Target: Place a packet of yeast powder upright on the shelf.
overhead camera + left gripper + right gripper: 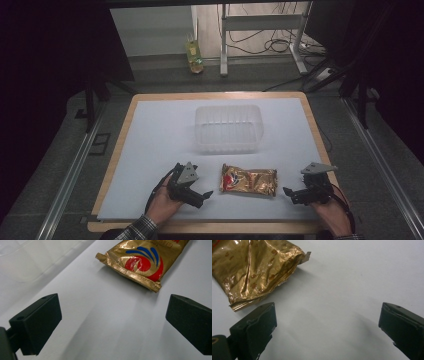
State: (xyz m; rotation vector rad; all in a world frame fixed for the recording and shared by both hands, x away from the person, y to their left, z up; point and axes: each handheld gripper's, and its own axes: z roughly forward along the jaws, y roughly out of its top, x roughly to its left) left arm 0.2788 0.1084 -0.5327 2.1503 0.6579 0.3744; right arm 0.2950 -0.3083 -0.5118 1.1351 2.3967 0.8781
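Left hand (162, 204) came in from the near edge, plaid cuff visible, wrapped round the left gripper (204, 194), which lay low over the white table top (150, 150) and pointed right toward the packet. Jaws stood wide apart, nothing between them; confirmed in the left gripper view, where the left gripper (113, 322) framed bare white surface.

Right hand (332, 216) entered at the near right corner, holding the right gripper (289, 192) low and pointed left. Jaws spread wide too, gripping nothing; same seen in the right gripper view, right gripper (327, 325) over bare surface.

Gold snack packet (248, 180) lay flat on the near half of the table, between the two grippers, touching neither. Sat just beyond the left gripper's jaws, red-and-blue logo end nearest it (142, 261). Plain crinkled gold end (254, 270) sat just ahead of the right gripper, off toward one jaw rather than centred.

Clear plastic container (229, 127) stood farther back, mid-table, open side up, apart from the packet.

Hard to read: packet print too small and blurred; packet cut off by the frame edge in both gripper views. Container walls faint against the white top. Surroundings left and right dark. Yellowish bottle (194, 56) on the floor beyond the table, label unreadable.
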